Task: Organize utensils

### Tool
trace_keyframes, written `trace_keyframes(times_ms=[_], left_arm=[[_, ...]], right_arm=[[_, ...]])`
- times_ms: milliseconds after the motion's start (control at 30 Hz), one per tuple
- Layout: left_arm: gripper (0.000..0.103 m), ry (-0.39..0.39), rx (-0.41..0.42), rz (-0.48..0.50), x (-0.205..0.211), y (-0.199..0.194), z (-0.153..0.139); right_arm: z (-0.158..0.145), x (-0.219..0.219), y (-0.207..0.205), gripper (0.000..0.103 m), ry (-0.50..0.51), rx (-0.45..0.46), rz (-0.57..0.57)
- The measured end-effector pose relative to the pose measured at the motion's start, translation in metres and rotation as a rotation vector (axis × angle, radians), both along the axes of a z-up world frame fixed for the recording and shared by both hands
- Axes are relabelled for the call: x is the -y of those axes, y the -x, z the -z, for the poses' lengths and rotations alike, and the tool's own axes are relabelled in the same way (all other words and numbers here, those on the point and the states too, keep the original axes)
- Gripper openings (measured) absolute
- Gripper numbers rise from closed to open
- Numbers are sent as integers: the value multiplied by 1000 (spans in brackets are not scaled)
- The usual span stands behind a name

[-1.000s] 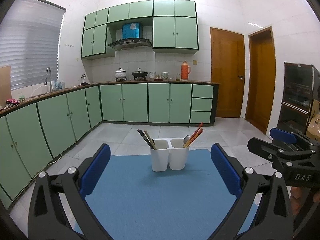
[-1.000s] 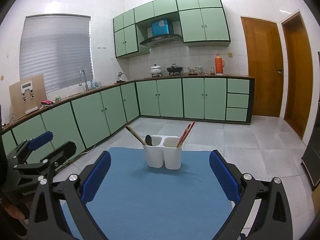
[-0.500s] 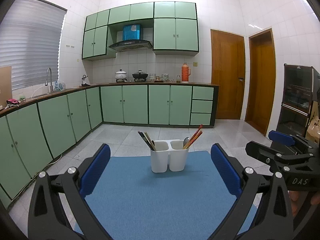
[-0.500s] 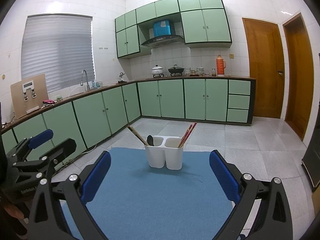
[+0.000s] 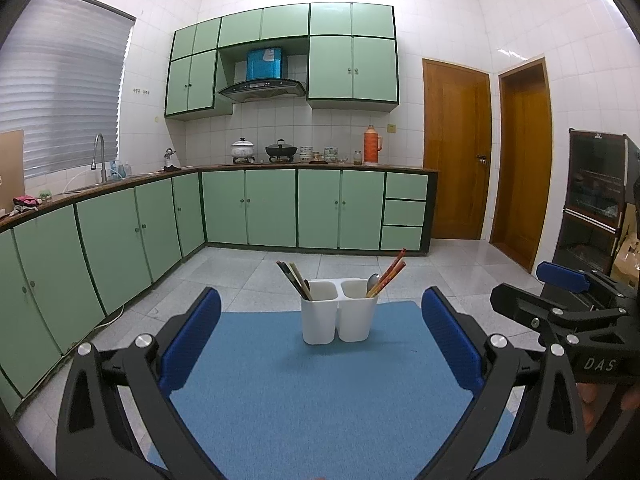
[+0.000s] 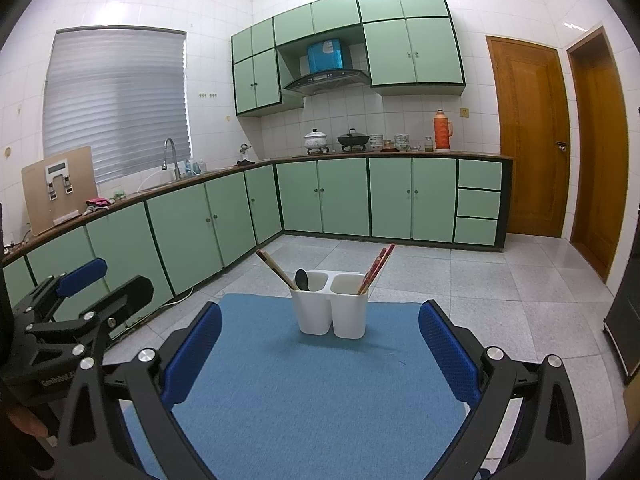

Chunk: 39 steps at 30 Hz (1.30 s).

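Utensils (image 5: 386, 278) in white plastic twin-cup holder (image 5: 339, 317), fuzzy blue mat (image 5: 320, 392)

Left gripper (image 5: 320, 336) and right gripper (image 6: 320, 338) look alike — matte black plastic frames w/ triangular cut-outs, silver round screw heads at the pivots, ribbed blue pads on the inner finger faces. White lettering "DAS" on the right gripper's side, "GenRobot.A…" on the left's. Bits of bare skin — fingers (image 5: 600, 394) — show behind the frames.
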<state>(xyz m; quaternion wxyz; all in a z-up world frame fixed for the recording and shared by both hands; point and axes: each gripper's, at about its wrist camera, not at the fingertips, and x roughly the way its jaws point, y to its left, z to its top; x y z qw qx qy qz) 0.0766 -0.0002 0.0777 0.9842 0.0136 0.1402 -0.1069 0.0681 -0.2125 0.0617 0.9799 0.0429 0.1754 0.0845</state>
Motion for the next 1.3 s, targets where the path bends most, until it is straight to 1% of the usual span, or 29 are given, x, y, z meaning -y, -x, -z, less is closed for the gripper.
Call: trace_keyframes(times_ms=[933, 1300], left_arm=[[97, 5, 2, -12, -8, 3, 0], [97, 3, 2, -14, -4, 3, -1]], right_arm=[[0, -3, 0, 97, 2, 1, -1], [0, -3, 0, 97, 2, 0, -1]])
